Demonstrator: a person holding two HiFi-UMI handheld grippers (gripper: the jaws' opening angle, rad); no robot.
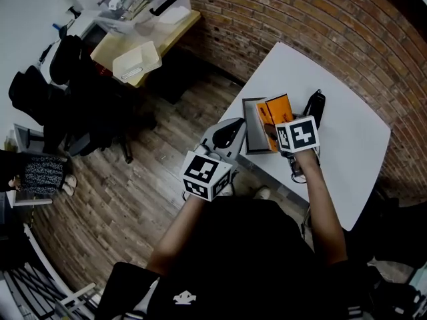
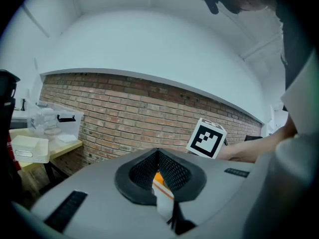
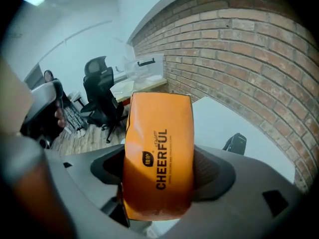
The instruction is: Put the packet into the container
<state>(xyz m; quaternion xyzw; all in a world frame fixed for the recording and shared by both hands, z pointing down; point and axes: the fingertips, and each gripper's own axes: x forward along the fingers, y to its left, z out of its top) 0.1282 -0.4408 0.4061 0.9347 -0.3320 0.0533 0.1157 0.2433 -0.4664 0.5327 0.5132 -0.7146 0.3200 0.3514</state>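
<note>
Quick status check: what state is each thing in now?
Grey rectangular container: open, on white table.
Orange glossy packet: clamped in right hand-held gripper, at container's right side.
Left hand-held gripper: jaws closed, seemingly pinching container's left wall.
Small black object: lying on table.

Your right gripper [image 1: 272, 127] holds a flat orange plastic packet [image 1: 279, 107] over the open grey rectangular container [image 1: 253, 122] on the white table [image 1: 347, 145] by the red brick wall [image 1: 267, 12]. Your left gripper [image 1: 241, 137] sits at the container's left wall.
</note>
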